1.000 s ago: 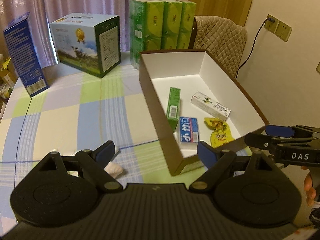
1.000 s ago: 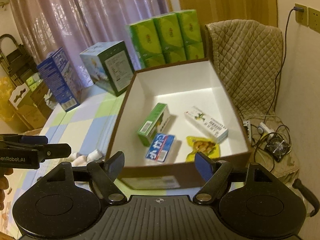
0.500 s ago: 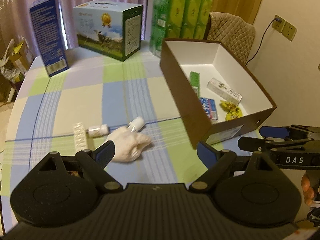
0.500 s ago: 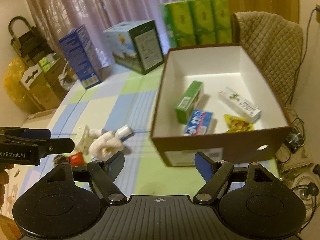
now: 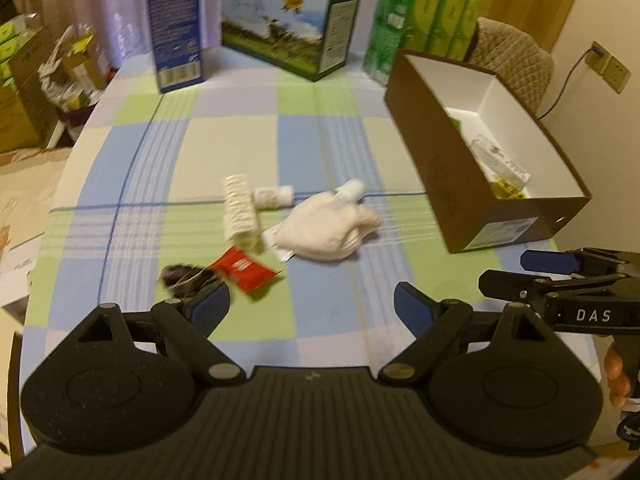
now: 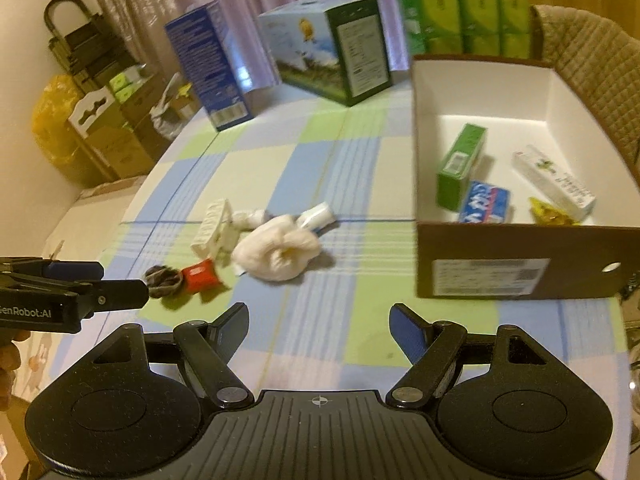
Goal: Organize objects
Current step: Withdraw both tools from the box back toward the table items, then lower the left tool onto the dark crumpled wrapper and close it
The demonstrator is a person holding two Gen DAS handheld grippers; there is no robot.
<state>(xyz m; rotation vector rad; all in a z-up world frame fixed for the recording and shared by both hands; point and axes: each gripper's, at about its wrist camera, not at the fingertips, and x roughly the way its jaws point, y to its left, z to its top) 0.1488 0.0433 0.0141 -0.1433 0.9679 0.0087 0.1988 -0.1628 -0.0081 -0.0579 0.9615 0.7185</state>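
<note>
Both tongs, left [image 5: 310, 306] and right [image 6: 318, 324], spread apart and empty above checked tabletop [image 5: 304, 136], loose white cloth bundle [image 5: 330, 230] mid-tabletop, brown box [image 6: 520, 256] of packets to the right.

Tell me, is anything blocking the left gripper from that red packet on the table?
Nothing visible. The left gripper hangs open just short of the red packet, with only bare tablecloth between; a dark clump lies beside it.
</note>
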